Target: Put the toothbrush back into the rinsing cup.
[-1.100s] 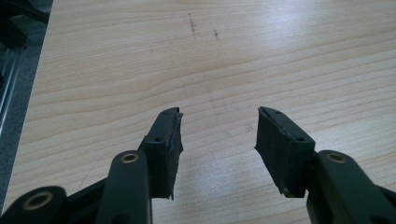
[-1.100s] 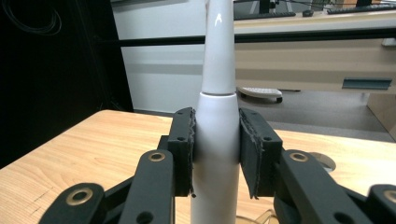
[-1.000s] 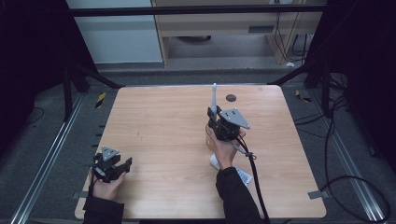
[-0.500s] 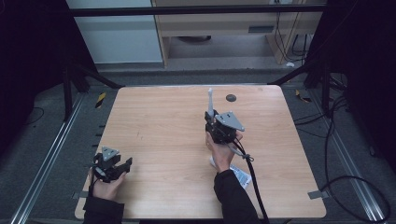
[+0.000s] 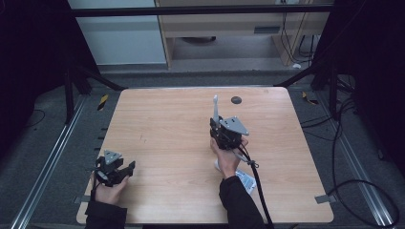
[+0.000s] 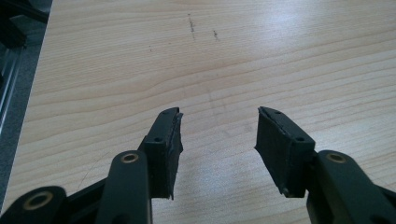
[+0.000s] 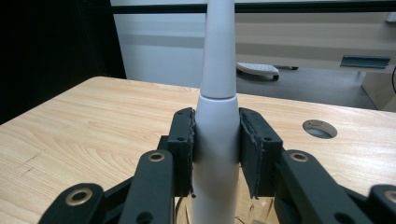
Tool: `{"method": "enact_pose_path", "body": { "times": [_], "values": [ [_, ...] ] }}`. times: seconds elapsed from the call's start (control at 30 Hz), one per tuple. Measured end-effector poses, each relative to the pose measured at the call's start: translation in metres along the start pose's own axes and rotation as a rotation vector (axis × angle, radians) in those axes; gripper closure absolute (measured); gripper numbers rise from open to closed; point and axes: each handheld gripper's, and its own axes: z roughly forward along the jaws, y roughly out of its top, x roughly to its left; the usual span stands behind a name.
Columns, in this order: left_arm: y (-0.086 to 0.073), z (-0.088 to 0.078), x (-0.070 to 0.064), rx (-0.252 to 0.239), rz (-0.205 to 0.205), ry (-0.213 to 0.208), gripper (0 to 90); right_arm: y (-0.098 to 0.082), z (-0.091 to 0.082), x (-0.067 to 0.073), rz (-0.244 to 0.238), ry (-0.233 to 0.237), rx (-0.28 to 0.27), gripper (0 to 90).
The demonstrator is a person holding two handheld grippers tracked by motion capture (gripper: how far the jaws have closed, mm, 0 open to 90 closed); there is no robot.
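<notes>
My right gripper (image 5: 217, 125) is near the middle of the wooden table (image 5: 162, 119), held up in a person's hand. It is shut on a white tapered wand (image 5: 215, 106), much like an electric toothbrush handle, which points away toward the far edge. In the right gripper view the pads (image 7: 183, 140) press both sides of the wand's thick white body (image 7: 217, 70), and its narrow neck runs out of the top of the picture. My left gripper (image 5: 128, 169) rests at the near left corner, open. Bare wood shows between the jaws of the left gripper (image 6: 218, 112).
A round dark hole (image 5: 236, 99) sits in the table near the far edge, right of the wand. A white packet (image 5: 246, 180) lies under the right forearm. The right gripper's black cable (image 5: 258, 186) trails to the near edge. Shelving and cables stand beyond the table.
The right gripper and the wand have drifted slightly toward the near edge and a little left. The left gripper has stayed put.
</notes>
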Motion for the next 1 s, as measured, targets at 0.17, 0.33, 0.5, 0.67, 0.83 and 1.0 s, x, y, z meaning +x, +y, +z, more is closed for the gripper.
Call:
{"method": "enact_pose_path", "body": {
  "times": [0.17,0.33,0.5,0.67,0.83,1.0],
  "values": [
    [0.0,0.0,0.0,0.0,0.0,0.0,49.0,-0.003,0.0,0.001,-0.001,0.002,-0.004,67.5],
    [0.0,0.0,0.0,0.0,0.0,-0.001,49.0,-0.005,0.0,0.001,0.001,0.001,-0.002,67.5],
    [0.0,0.0,0.0,0.0,0.0,-0.001,49.0,-0.007,0.001,0.001,-0.002,0.002,0.009,67.4],
    [0.0,0.0,0.0,0.0,0.0,-0.001,49.0,-0.009,0.001,0.001,-0.003,0.002,0.02,67.4],
    [0.0,0.0,0.0,0.0,0.0,-0.001,49.1,-0.012,0.001,0.0,-0.003,0.003,0.032,67.4],
    [0.0,0.0,0.0,0.001,0.0,-0.001,49.0,-0.013,0.001,0.0,-0.003,0.004,0.032,67.3]
  ]
}}
